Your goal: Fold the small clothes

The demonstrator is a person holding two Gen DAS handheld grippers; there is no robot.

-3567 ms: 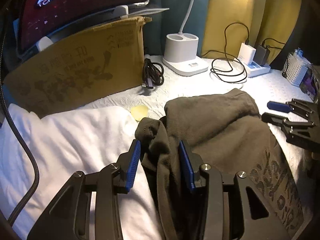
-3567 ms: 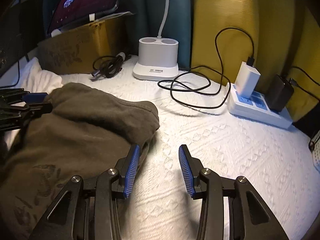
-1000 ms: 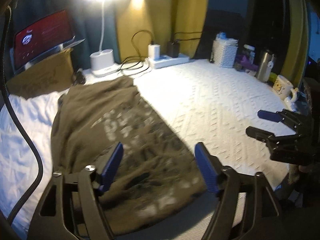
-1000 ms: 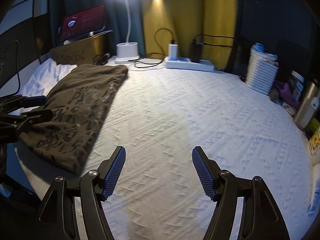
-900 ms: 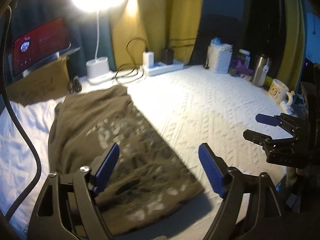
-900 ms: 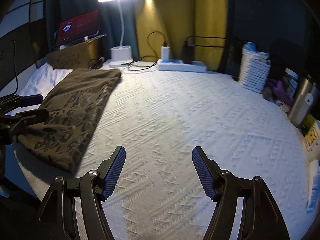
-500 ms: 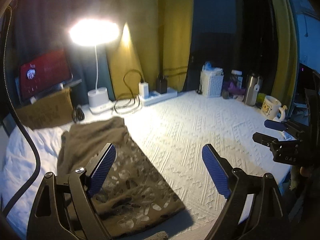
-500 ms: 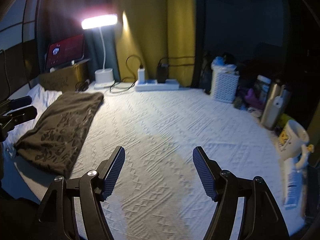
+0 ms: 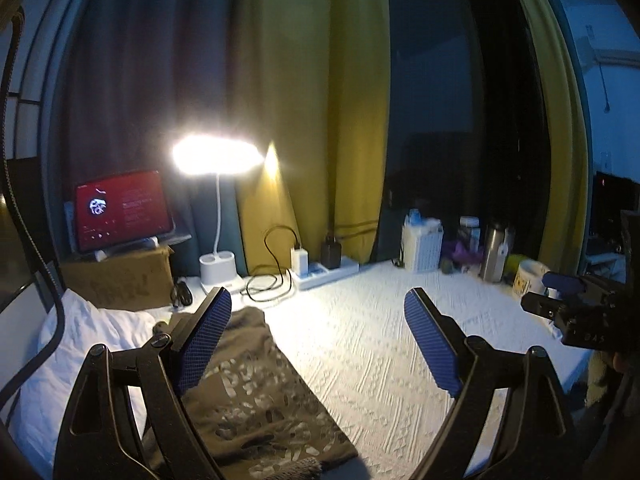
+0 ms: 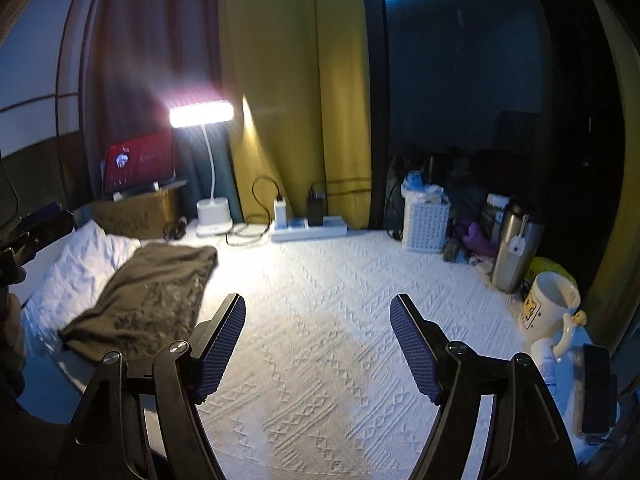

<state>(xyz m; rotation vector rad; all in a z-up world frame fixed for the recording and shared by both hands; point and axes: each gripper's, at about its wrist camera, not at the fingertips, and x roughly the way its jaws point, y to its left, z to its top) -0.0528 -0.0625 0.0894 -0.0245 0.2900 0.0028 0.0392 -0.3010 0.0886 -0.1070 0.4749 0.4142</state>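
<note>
Olive-brown cotton garment with a pale printed pattern lies folded into a long narrow rectangle at the left side of the white textured bedspread. Its left edge rests partly on a crumpled white pillow. From the right wrist view the same garment looks flat and tidy, with no sleeve or loose part that sticks out. I judge that the folding of this piece is finished, or nearly so; perhaps one more fold across the length is possible, but I cannot tell if it is wanted. I see no other small clothes on the bedspread, so what is left of the task I cannot say from here.

My left gripper hangs above the garment with the blue ribbed pads far apart, and nothing is between them. My right gripper is over the bare bedspread, well apart from the garment; its jaws are opening and they are empty too. Neither gripper touches cloth.

Behind the garment stand a brown cardboard box and a white desk lamp with a glowing head. A white mug is at the far right.
</note>
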